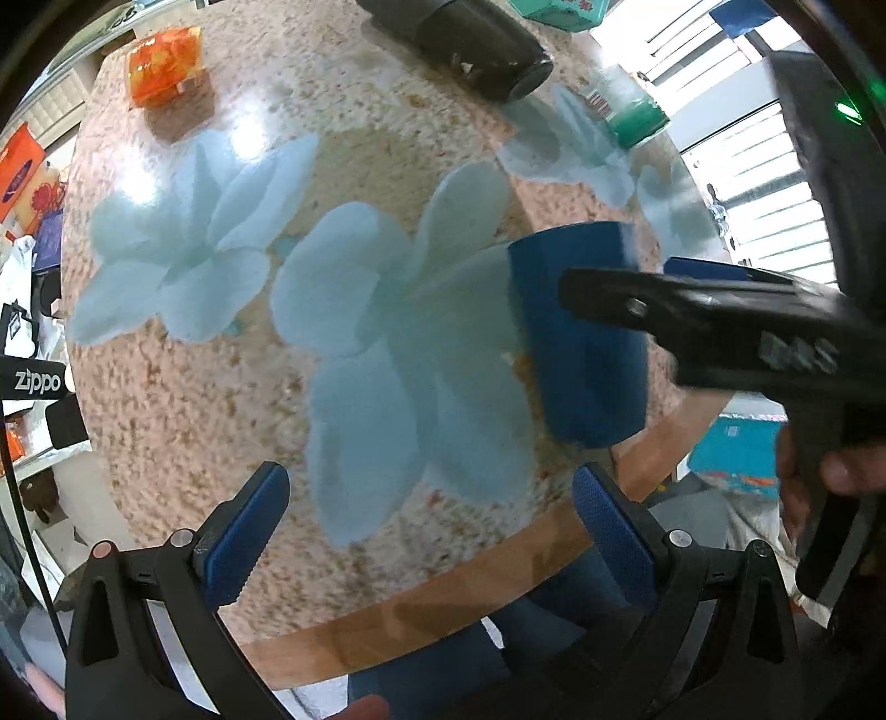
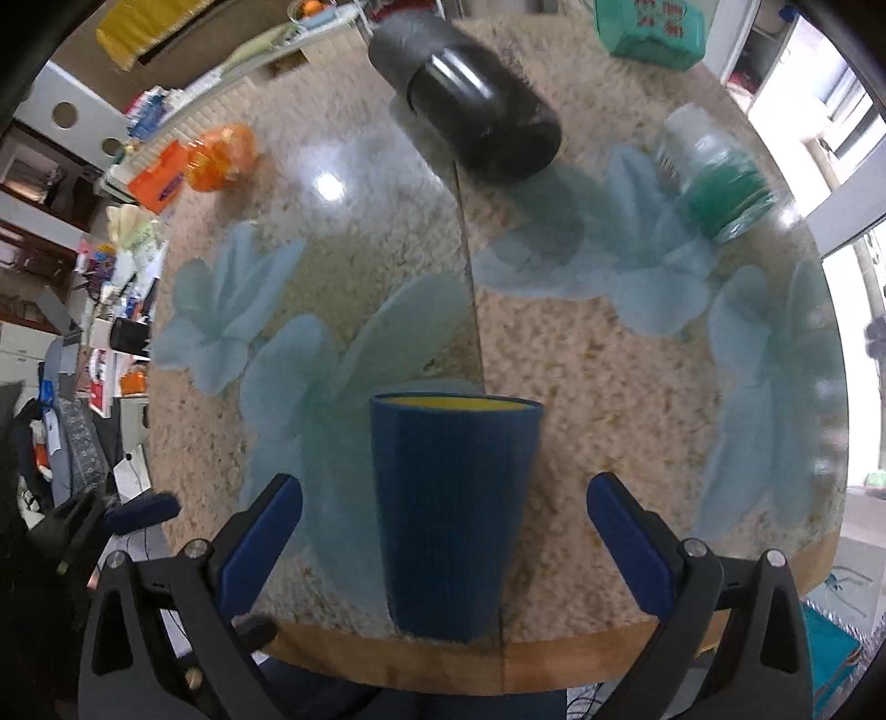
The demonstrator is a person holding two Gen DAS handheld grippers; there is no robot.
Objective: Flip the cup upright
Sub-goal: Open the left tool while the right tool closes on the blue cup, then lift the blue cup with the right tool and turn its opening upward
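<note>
A dark blue ribbed cup [image 2: 454, 515] with a yellow inside stands upright near the table's front edge, mouth up. My right gripper [image 2: 443, 531] is open, its blue pads on either side of the cup without touching it. In the left wrist view the cup [image 1: 581, 343] stands at the right, with the right gripper's black finger [image 1: 653, 304] across its side. My left gripper [image 1: 432, 531] is open and empty, to the left of the cup, over the table's front edge.
The round table [image 2: 554, 354] has a speckled top with pale blue flowers. A black cylinder [image 2: 476, 111] lies at the back, a green-and-white bottle [image 2: 714, 171] lies at the back right, an orange pack [image 1: 166, 66] sits at the back left, a teal box [image 2: 648, 27] at the far edge.
</note>
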